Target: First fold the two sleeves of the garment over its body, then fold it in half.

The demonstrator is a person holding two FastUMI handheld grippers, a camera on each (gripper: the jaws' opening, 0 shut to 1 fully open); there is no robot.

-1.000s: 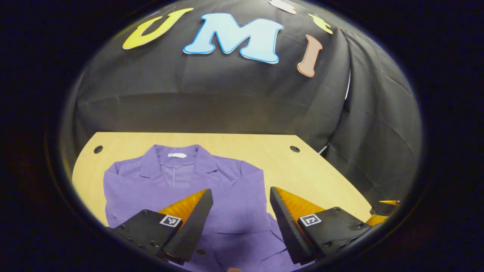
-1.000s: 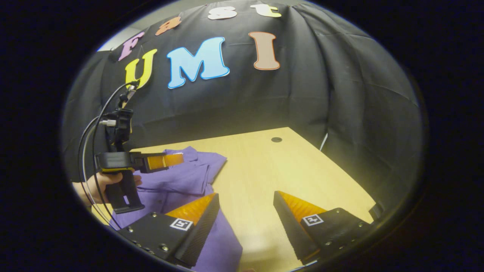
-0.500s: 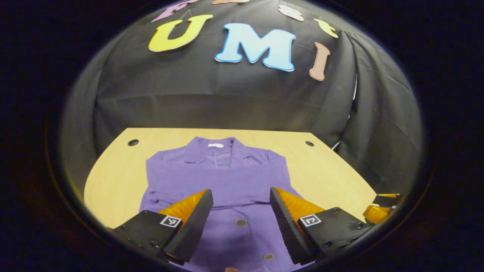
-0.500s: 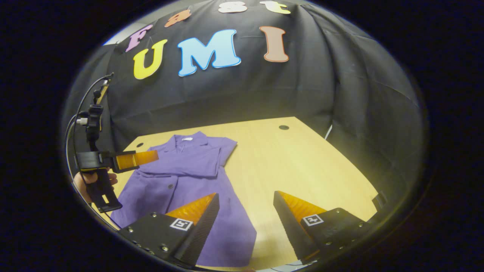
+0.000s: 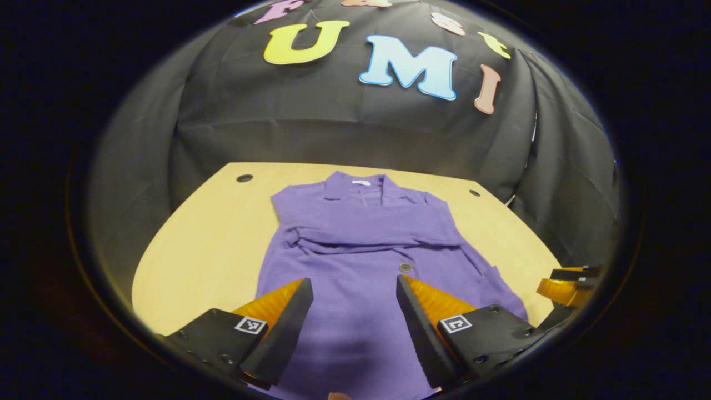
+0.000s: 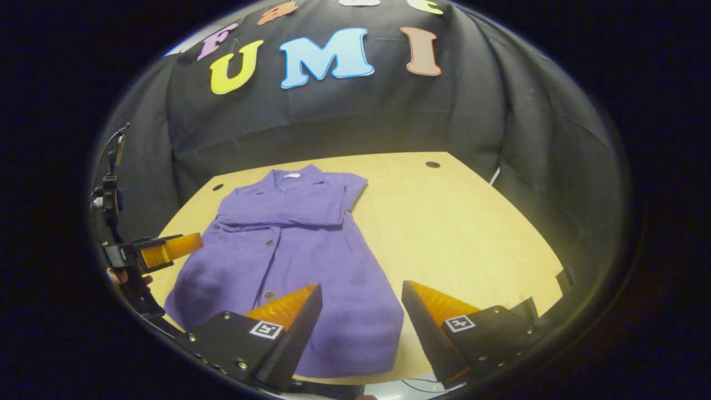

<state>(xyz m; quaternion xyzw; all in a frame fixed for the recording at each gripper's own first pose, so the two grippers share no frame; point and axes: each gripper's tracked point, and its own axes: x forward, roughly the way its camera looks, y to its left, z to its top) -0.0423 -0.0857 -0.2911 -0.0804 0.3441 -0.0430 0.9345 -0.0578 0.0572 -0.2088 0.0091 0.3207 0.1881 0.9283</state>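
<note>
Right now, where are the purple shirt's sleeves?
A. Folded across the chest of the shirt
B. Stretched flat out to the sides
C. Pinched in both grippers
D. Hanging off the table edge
A: the sleeves lie folded in a band across the upper body of the purple shirt, which rests flat on the table, while the left gripper and right gripper are open above it, holding nothing.

Matt purple cloth garment (image 5: 366, 261) on smooth pale wood table (image 5: 211, 233).
</note>
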